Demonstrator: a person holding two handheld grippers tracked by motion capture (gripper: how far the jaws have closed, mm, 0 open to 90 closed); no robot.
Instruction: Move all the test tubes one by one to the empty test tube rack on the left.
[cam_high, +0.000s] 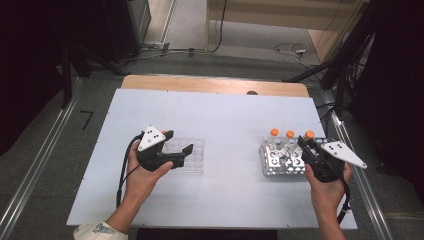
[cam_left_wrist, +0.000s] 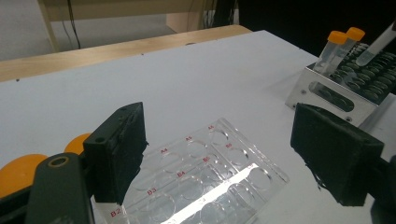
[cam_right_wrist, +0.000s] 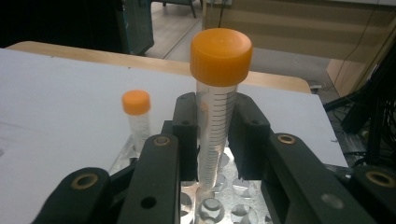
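Right gripper (cam_right_wrist: 212, 140) was clamped on an orange-capped tube (cam_right_wrist: 215, 116), jaws pressing its clear body below the cap, tip just above the holes of the metal rack (cam_high: 282, 161) near the right edge of the tabletop (cam_high: 225, 115). Two more capped tubes (cam_high: 282, 135) stood along the rack's far side. Left gripper (cam_left_wrist: 224, 154) hung with jaws wide apart, holding nothing, over the clear well plate (cam_left_wrist: 205, 182) left of centre, pads not touching it. Beyond, the bare white top ran to the wooden strip (cam_high: 215, 84) at the far edge. Judgement: tube looked to be mid-lift; best pulled straight up, kept upright, so the tip cleared the hole without tipping the rack or knocking neighbours. Grip firm, not crushing.
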